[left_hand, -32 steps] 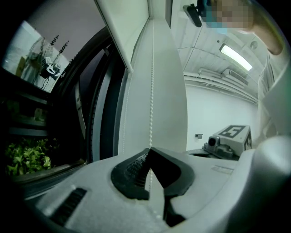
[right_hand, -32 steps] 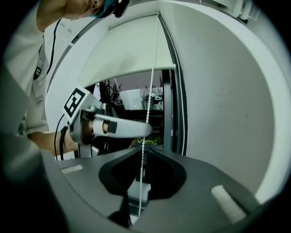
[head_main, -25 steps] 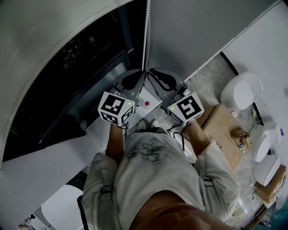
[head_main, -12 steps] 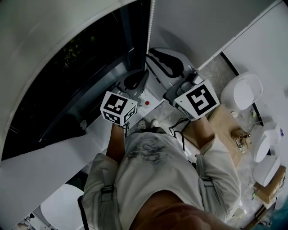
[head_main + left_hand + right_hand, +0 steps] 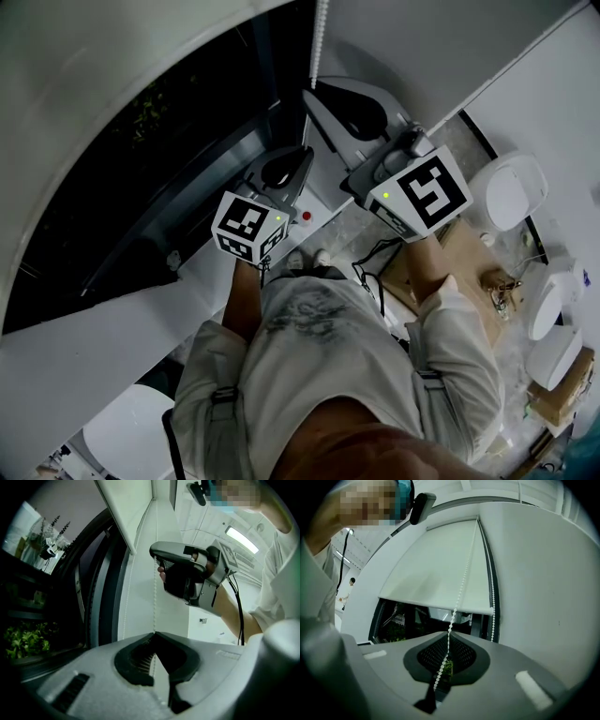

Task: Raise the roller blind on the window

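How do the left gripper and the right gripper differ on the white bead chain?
The right gripper holds the white bead chain higher; the left gripper holds it below. The left gripper looks up at the right gripper, while the right gripper looks up at the pale roller blind. Both are shut on the same chain.

**Speckled grey floor, crowded along the right edge**

In the head view the floor [image 5: 450, 141] runs from 1 to 4 o'clock. A brown cardboard box [image 5: 473, 272] lies on it at 3 o'clock. Past the box sit three white rounded fixtures, possibly ceramic basins: the upper fixture [image 5: 506, 192] at 2 o'clock, the middle fixture [image 5: 548, 298] and the lower fixture [image 5: 555, 354] toward 4. A second cardboard box [image 5: 562, 392] lies just beside the lower one. Another white round piece [image 5: 131, 431] rests at 7 o'clock, and the person's shoes [image 5: 307, 258] stand at centre.
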A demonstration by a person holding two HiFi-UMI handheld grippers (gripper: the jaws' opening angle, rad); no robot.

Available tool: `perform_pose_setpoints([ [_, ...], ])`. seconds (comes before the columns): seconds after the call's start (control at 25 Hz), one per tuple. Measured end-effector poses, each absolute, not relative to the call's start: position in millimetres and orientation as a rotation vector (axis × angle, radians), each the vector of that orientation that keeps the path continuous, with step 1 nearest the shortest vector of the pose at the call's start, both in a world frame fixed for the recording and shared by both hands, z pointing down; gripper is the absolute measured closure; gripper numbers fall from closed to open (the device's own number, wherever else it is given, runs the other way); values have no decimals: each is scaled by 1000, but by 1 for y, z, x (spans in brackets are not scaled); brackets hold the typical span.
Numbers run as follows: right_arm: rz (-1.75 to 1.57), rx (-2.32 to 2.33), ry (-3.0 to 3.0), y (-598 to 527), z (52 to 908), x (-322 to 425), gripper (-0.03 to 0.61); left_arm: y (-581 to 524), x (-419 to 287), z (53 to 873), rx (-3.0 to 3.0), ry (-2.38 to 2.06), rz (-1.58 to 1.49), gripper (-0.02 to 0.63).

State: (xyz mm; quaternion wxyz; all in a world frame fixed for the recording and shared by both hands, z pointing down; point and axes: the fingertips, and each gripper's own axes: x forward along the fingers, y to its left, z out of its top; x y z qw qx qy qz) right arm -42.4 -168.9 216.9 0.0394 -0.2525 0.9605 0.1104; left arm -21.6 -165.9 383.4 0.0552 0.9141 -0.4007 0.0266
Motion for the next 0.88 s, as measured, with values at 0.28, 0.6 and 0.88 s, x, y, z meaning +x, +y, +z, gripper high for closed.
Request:
perform_pose_setpoints([
  [0.28, 291, -769, 2895, -168, 218, -41, 568, -167, -22, 384, 2775, -1207, 58, 603],
  [0.6, 280, -799, 2926, -173, 241, -41, 568, -168, -21, 407, 2737, -1177, 94, 603],
  [0.88, 224, -793, 2954, -170, 263, -39, 568, -166, -20, 429, 2705, -1155, 109, 603],
])
